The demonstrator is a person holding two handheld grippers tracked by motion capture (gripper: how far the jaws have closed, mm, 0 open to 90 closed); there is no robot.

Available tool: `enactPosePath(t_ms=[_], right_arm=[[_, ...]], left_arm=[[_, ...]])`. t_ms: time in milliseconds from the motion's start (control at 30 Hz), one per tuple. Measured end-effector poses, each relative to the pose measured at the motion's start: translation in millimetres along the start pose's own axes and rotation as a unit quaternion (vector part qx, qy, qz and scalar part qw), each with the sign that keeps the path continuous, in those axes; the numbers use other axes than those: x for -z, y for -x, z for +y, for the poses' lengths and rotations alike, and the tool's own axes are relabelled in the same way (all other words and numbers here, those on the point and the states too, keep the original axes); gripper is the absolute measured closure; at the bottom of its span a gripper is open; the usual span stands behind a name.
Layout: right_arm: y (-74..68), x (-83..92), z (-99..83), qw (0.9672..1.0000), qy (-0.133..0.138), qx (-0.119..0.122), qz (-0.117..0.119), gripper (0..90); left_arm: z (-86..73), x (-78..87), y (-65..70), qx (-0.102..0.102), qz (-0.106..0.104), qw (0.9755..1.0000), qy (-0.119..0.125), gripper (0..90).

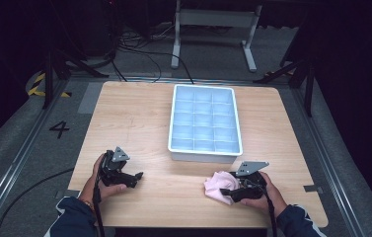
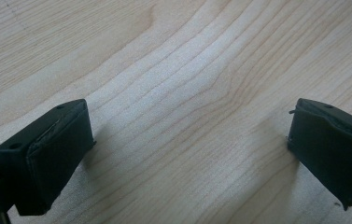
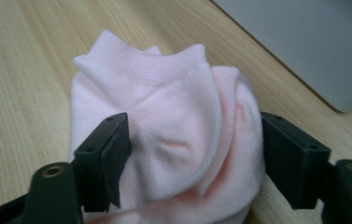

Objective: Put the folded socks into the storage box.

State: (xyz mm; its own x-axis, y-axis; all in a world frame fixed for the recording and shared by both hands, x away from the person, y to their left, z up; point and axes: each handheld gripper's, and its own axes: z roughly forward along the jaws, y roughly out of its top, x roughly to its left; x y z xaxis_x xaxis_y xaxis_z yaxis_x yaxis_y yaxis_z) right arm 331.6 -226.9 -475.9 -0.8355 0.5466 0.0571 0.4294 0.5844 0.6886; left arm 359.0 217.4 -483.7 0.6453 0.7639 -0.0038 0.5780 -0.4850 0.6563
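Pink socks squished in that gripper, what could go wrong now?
1. The right hand-held gripper pinches the bundled pink socks only at their near end, so the loose folds might slip out or unroll if lifted.
2. The white divided tray stands just beyond the socks; a fast swing could bump its near wall.
3. Its compartments look small, so the bundle may not fit easily.
The left hand-held gripper is open above bare table, not helping.
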Motion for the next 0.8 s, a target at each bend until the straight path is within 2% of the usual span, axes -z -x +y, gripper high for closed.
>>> enactPosePath(t_ms=[67, 200, 267, 300, 400, 533, 667, 800], right_arm=[[-1.5, 0.9, 0.3, 1.0, -0.001, 0.003, 0.008, 39.8], [-3.0, 1.6, 0.7, 0.9999, -0.002, 0.005, 0.015, 46.7], [-4.9, 2.2, 1.3, 0.9998, -0.003, 0.007, 0.021, 55.1], [-4.9, 2.2, 1.3, 0.9998, -0.003, 0.007, 0.021, 55.1], [-5.0, 2.7, 0.9, 0.9993, -0.002, 0.008, 0.036, 63.4], [-5.0, 2.9, 0.3, 0.9991, 0.001, 0.009, 0.042, 68.9], [-7.7, 4.5, 0.2, 0.9991, 0.005, 0.023, 0.035, 72.3], [-5.8, 7.0, -0.5, 0.9991, 0.01, 0.022, 0.036, 74.6]], left_arm=[[0.0, -0.1, -0.1, -0.001, 0.0, 1.0, 0.001, 0.4], [-0.1, -0.2, 0.3, 0.003, -0.001, 1.0, 0.0, 0.4], [0.0, 0.0, 0.0, 0.0, 0.0, 1.0, 0.0, 0.4], [-0.1, -0.2, -0.1, 0.0, -0.001, 1.0, 0.001, 0.4], [0.0, -0.1, -0.1, -0.001, 0.0, 1.0, 0.0, 0.3], [0.0, 0.1, 0.0, 0.0, 0.001, 1.0, 0.0, 0.4], [0.1, -0.1, -0.1, 0.0, 0.0, 1.0, 0.0, 0.4], [0.0, 0.1, 0.0, 0.0, 0.001, 1.0, 0.0, 0.4]])
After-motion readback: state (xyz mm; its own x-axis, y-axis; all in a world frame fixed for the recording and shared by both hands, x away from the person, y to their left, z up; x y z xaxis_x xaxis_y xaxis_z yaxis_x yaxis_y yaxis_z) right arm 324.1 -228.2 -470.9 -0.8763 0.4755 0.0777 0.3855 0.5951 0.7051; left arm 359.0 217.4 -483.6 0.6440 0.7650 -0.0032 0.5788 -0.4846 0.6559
